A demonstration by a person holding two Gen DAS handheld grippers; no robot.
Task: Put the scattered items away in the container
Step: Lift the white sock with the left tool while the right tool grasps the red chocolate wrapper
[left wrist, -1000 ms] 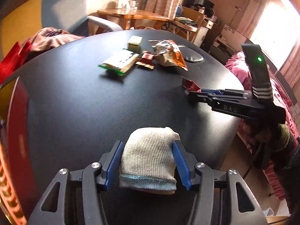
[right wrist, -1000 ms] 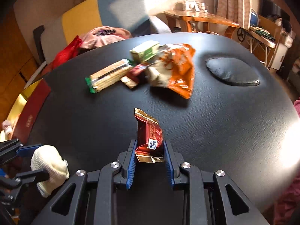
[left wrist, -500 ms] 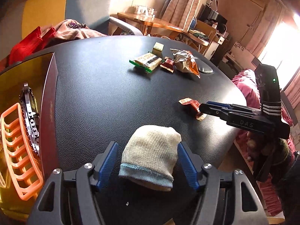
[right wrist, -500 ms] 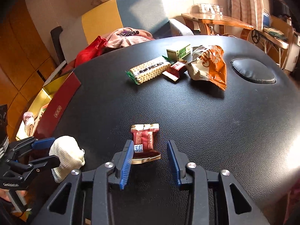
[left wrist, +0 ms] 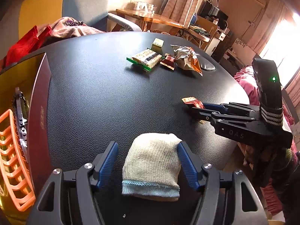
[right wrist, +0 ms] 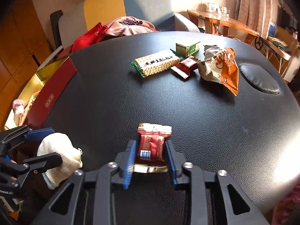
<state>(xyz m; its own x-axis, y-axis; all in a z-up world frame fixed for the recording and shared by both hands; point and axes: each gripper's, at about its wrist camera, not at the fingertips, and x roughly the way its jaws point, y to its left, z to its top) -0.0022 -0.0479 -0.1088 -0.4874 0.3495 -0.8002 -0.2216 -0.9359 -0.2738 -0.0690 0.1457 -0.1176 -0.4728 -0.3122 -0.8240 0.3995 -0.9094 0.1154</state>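
My left gripper (left wrist: pixel 148 157) is open around a rolled cream sock (left wrist: pixel 152 164) that lies on the black table near its front edge; only the right pad touches it. My right gripper (right wrist: pixel 150 150) is open around a red chocolate wrapper (right wrist: pixel 152 144) lying flat on the table. The red box (right wrist: pixel 50 93) with a gold inside stands at the table's left edge. The right gripper (left wrist: pixel 198 109) also shows in the left wrist view, with the wrapper (left wrist: pixel 193 102) at its tips. The left gripper (right wrist: pixel 41 146) with the sock (right wrist: pixel 60 153) shows in the right wrist view.
Far on the table lie a cracker pack (right wrist: pixel 157 64), a small green box (right wrist: pixel 187 49), a second red wrapper (right wrist: pixel 185 65) and an orange snack bag (right wrist: pixel 221 67). An orange plastic rack (left wrist: pixel 11 159) lies in the box. A round dimple (right wrist: pixel 258 81) marks the table's right side.
Both grippers have opened: the sock and the wrapper were clamped a second ago and now lie loose on the table. Both grippers have drawn back toward the front edge.
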